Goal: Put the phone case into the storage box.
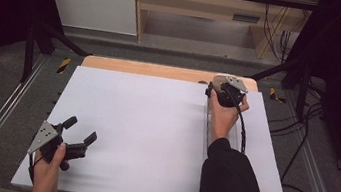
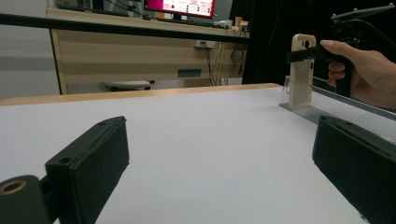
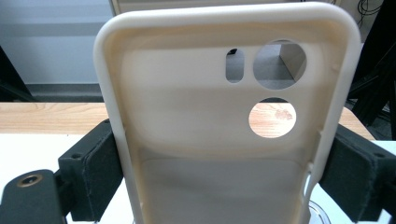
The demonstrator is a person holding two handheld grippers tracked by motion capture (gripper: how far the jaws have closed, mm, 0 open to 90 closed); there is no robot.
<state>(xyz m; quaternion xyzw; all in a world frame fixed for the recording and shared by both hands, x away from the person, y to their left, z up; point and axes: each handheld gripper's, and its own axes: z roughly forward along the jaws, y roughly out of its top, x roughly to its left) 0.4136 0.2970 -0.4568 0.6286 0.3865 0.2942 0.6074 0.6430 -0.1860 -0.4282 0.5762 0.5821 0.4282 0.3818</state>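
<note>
At the bench's (image 1: pixel 152 139) far right, the right gripper (image 3: pixel 219 163) pinches the upright cream phone case (image 3: pixel 219 140); near left, the left gripper (image 1: pixel 79 136) hovers, jaws spread.

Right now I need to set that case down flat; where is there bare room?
The white board is bare between the left gripper and the right gripper. The crowded bit is the far right, where the case stands on a metal strip.

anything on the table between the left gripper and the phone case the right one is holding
Nothing: in the high view bare white table separates the left gripper from the phone case, clamped upright in the right gripper.
</note>
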